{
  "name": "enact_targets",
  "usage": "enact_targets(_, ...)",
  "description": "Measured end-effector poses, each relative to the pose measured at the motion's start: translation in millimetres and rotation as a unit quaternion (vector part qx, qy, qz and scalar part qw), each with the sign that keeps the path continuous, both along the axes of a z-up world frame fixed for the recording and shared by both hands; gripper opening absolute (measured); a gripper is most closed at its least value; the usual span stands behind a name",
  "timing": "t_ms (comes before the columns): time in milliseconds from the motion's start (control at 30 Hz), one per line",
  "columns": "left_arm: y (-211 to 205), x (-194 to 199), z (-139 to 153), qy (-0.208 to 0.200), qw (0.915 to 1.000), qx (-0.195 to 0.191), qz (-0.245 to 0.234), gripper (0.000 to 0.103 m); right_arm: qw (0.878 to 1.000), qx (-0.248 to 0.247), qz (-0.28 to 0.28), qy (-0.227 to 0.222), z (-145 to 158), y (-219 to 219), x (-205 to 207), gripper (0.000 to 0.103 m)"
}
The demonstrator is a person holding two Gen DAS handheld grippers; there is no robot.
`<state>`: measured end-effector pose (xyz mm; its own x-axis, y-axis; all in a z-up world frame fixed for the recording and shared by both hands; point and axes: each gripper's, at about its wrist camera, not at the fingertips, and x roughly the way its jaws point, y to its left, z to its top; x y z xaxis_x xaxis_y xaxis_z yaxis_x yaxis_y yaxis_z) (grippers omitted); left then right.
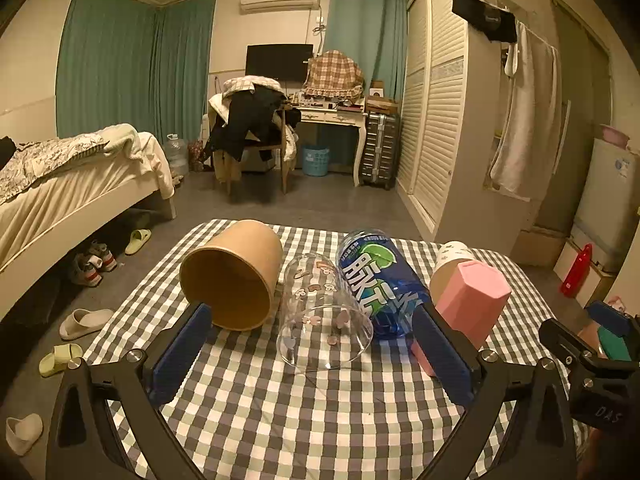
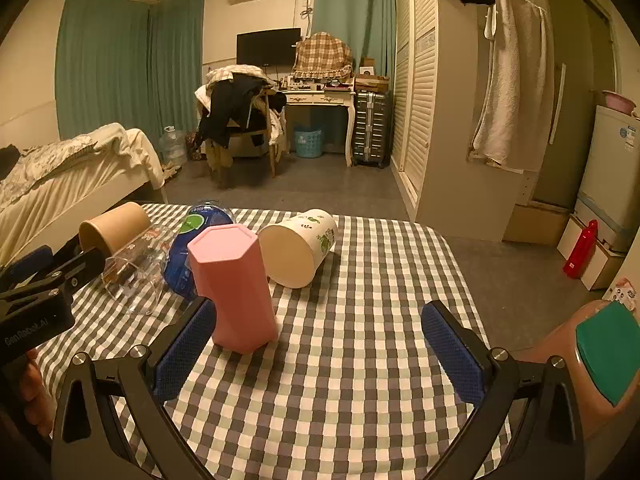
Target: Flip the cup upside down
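Note:
Several cups sit on a checked tablecloth (image 1: 304, 412). A pink hexagonal cup (image 2: 234, 286) stands upside down; it also shows in the left wrist view (image 1: 472, 300). A brown paper cup (image 1: 234, 274), a clear glass cup (image 1: 320, 316), a blue bottle (image 1: 376, 280) and a white leaf-print cup (image 2: 300, 246) lie on their sides. My left gripper (image 1: 312, 352) is open, its fingers either side of the glass cup and bottle. My right gripper (image 2: 320, 344) is open and empty, just right of the pink cup.
The table's far edge drops to the floor. A bed (image 1: 60, 184) stands at the left, a wardrobe (image 1: 440, 112) at the right. A pink container with a green lid (image 2: 600, 352) sits by the right gripper. Slippers (image 1: 84, 322) lie on the floor.

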<state>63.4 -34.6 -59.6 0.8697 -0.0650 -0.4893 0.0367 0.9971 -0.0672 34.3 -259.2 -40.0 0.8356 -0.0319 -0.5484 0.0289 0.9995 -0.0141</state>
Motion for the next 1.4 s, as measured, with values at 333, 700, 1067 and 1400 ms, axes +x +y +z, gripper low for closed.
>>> enact_targets(333, 0.0, -0.1, -1.6, 0.002, 1.0000, 0.006, 0.000, 0.103, 1.000, 0.003, -0.008, -0.005, 2.0, -2.9, -2.9, 0.103)
enact_targets(700, -0.4, 0.6, -2.8, 0.002, 0.9999, 0.014, 0.002, 0.103, 1.000, 0.001, -0.013, -0.004, 1.9, -5.1, -4.9, 0.103)
enact_targets(1067, 1.2, -0.7, -4.2, 0.001, 0.9998, 0.019, 0.004, 0.103, 1.000, -0.001, -0.015, -0.002, 2.6, -4.5, -4.2, 0.103)
enact_targets(1400, 0.9, -1.5, -3.0, 0.002, 0.9998, 0.019, 0.003, 0.103, 1.000, -0.001, -0.016, 0.000, 1.4, -5.6, -3.7, 0.103)
